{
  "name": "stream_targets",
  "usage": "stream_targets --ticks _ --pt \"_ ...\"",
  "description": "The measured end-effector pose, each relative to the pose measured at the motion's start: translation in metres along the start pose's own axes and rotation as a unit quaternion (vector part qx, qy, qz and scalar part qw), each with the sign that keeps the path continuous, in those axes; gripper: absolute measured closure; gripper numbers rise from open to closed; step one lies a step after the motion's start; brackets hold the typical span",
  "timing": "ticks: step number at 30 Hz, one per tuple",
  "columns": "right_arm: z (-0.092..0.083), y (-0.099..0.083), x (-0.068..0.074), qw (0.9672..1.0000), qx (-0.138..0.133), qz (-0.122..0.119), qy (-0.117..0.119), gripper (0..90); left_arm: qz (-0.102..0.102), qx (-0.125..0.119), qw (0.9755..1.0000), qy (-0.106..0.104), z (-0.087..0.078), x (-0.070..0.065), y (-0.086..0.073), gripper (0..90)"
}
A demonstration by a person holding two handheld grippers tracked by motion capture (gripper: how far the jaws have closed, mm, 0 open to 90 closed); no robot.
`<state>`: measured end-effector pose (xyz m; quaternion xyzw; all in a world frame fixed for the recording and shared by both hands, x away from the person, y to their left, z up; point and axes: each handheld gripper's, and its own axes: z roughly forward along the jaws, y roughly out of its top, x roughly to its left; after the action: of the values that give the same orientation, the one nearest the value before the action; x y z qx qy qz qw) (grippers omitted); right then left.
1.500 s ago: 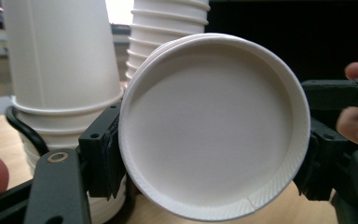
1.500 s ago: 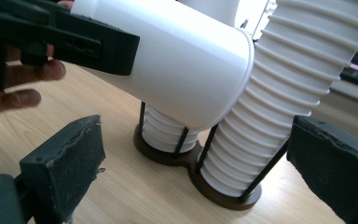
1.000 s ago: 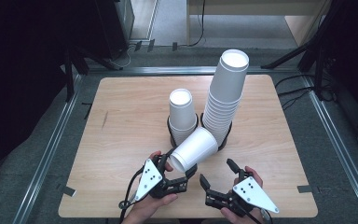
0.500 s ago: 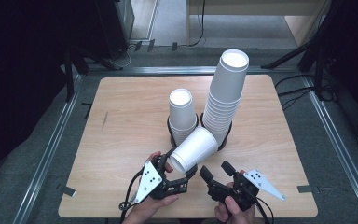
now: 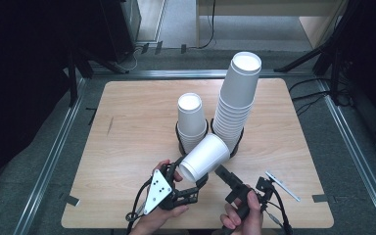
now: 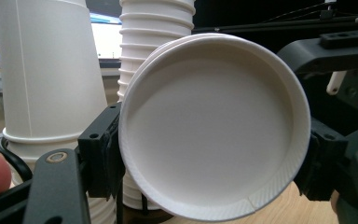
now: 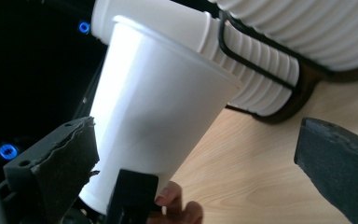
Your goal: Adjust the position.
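Left hand-held gripper [image 5: 188, 172] is clamped on the rim of a paper cup [image 5: 204, 156], tipped on its side just above the counter [image 5: 127, 137]. Right hand-held gripper [image 5: 223, 173] has just opened wide, holding nothing. Careful: any swing could knock the short stack [image 5: 191, 122] or tall stack [image 5: 236, 100] just behind.

A plain white paper cup [image 5: 204, 157] lies tilted on its side between the left tool's [image 5: 188, 182] jaws, base toward the right tool [image 5: 227, 177].
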<state>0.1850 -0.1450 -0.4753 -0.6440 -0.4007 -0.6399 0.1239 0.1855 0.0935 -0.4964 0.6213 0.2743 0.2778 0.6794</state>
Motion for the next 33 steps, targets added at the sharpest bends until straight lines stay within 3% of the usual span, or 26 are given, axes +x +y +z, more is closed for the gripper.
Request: stream_targets --ticks 3,5,9,12,17,18,25,27,33 --pt "0.005 0.001 -0.004 0.9985 0.009 0.053 0.000 0.0 0.000 0.000 1.0000 -0.001 0.000 -0.001 0.000 24.5" --pt "0.009 0.000 -0.005 0.9948 0.022 0.098 0.014 0.0 -0.001 0.000 1.0000 -0.003 0.000 -0.001 0.000 24.5" --pt "0.015 -0.001 -0.004 0.9908 0.020 0.130 0.034 0.0 0.001 0.002 1.0000 -0.003 0.000 -0.001 0.000 24.5" --pt "0.018 -0.001 -0.001 0.9888 0.019 0.139 0.049 0.0 0.001 0.004 1.0000 -0.004 0.000 -0.001 -0.001 24.5" --pt "0.025 0.001 0.005 0.9881 0.020 0.144 0.051 0.0 0.002 0.004 1.0000 -0.006 0.001 -0.002 -0.001 24.5" --pt "0.027 0.002 0.006 0.9865 0.022 0.150 0.061 0.0 0.002 0.004 1.0000 -0.006 0.001 -0.003 -0.001 24.5" --pt "0.037 0.003 0.003 0.9835 0.028 0.165 0.069 0.0 0.003 0.004 1.0000 -0.007 0.001 -0.003 -0.001 24.5" --pt "0.039 0.004 0.003 0.9819 0.032 0.167 0.083 0.0 0.002 0.004 1.0000 -0.008 0.001 -0.003 -0.001 24.5" --pt "0.046 0.005 0.005 0.9813 0.042 0.166 0.088 0.0 0.005 0.004 0.9999 -0.011 0.000 -0.003 0.000 24.5"
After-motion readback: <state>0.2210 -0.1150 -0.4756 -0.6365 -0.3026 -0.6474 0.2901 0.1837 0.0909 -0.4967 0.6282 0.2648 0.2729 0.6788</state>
